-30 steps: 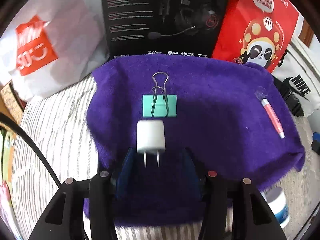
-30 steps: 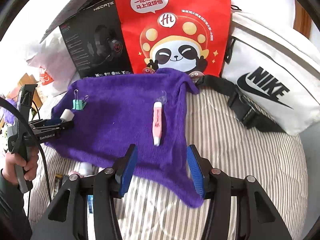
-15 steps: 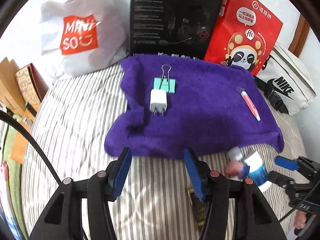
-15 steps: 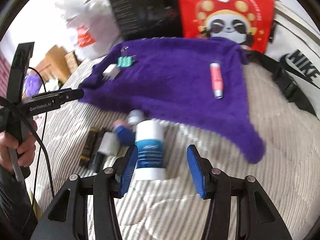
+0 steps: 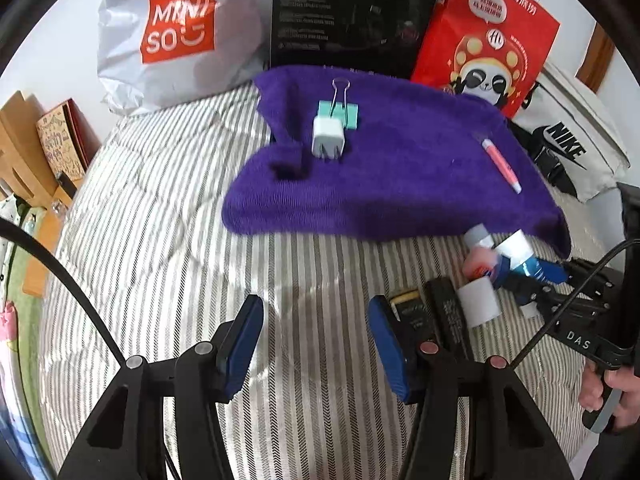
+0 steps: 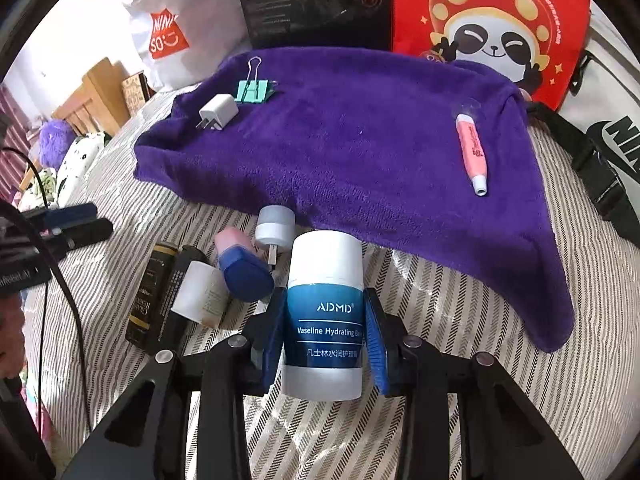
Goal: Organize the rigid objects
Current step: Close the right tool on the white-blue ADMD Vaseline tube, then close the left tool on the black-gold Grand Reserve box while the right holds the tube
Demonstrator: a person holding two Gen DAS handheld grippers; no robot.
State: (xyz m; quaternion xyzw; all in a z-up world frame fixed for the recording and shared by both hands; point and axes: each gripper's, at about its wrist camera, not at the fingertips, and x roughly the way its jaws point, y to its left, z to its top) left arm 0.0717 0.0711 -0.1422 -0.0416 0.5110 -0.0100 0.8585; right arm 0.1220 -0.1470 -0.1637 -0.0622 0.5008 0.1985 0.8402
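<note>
My right gripper (image 6: 326, 320) is shut on a white and blue Vaseline stick (image 6: 325, 312), which lies on the striped bed; the stick also shows in the left wrist view (image 5: 520, 256). A purple towel (image 6: 360, 152) holds a white charger plug (image 6: 218, 112), a teal binder clip (image 6: 254, 90) and a pink tube (image 6: 472, 152). My left gripper (image 5: 316, 340) is open and empty over the striped bedcover, short of the towel (image 5: 400, 168). Plug (image 5: 328, 140) and clip (image 5: 340, 110) lie at the towel's back.
Left of the stick lie a blue-capped pink item (image 6: 240, 264), a white night-light plug (image 6: 276, 228), a small white bottle (image 6: 200, 292) and dark boxes (image 6: 154, 292). Behind the towel stand a Miniso bag (image 5: 176, 32), a black box (image 5: 352, 12), a red panda bag (image 5: 488, 40) and a Nike bag (image 5: 568, 140).
My left gripper has pulled back from the plug and off the towel. My right gripper swung down to the loose items and closed on the Vaseline stick.
</note>
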